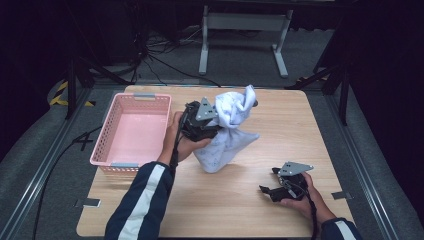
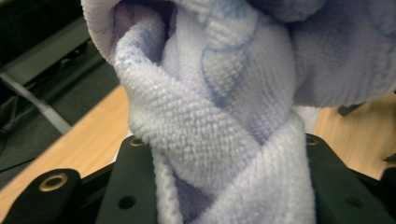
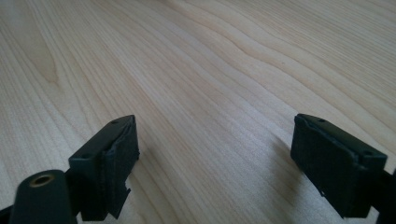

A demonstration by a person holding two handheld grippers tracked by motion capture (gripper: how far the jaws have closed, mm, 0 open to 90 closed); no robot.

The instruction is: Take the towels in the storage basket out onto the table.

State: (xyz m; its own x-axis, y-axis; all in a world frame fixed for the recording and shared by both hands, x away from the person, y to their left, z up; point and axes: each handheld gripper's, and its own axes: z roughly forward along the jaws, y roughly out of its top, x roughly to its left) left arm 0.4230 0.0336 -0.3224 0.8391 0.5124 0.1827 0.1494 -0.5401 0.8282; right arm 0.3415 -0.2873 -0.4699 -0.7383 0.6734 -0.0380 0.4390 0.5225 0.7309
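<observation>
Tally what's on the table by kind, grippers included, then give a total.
Towel, white-blue, bunched in the left gripper: 1
Basket, pink: 1
Grippers: 2, the left gripper and the right gripper, whose jaws stand apart over the table
Total: 4

Wooden table [image 1: 280, 210]; grey floor [image 1: 250, 55]; white frame [image 1: 245, 30]; dark surroundings.

1. The left gripper [image 1: 212, 120] is raised above the table, forearm reaching forward in a dark sleeve with a white stripe; its jaws are clamped on a towel [image 2: 219, 140].
2. The right gripper [image 1: 267, 191] rests low, jaws spread wide with nothing between them.
</observation>
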